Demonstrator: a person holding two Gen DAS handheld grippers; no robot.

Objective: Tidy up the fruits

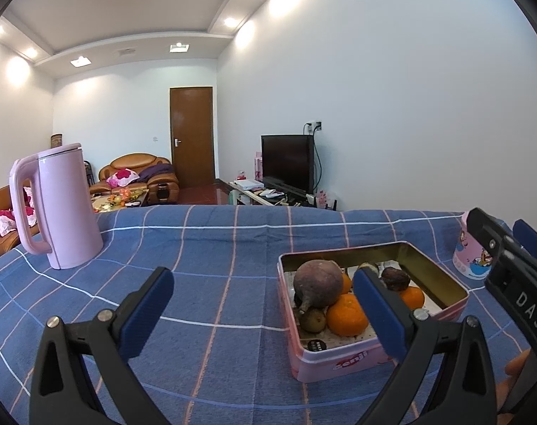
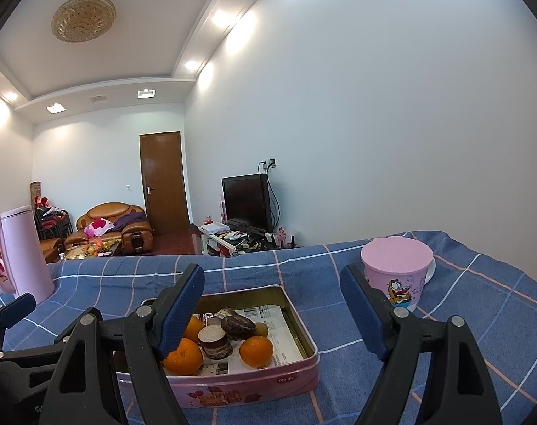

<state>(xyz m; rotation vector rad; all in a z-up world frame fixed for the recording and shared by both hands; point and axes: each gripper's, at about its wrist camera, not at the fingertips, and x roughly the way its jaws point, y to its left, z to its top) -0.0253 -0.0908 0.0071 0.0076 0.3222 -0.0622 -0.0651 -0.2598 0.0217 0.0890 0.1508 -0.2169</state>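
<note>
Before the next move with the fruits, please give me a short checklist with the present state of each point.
1. Left gripper open and holding nothing: ok.
2. Right gripper open and holding nothing: ok.
3. Pink tin uncovered and reachable from above: ok.
4. Oranges lie inside the tin with some dark fruits: ok.
5. Kettle and lidded pink cup stand apart from the tin: ok.
6. A place to sort the fruits into: cannot tell, none is in view.
</note>
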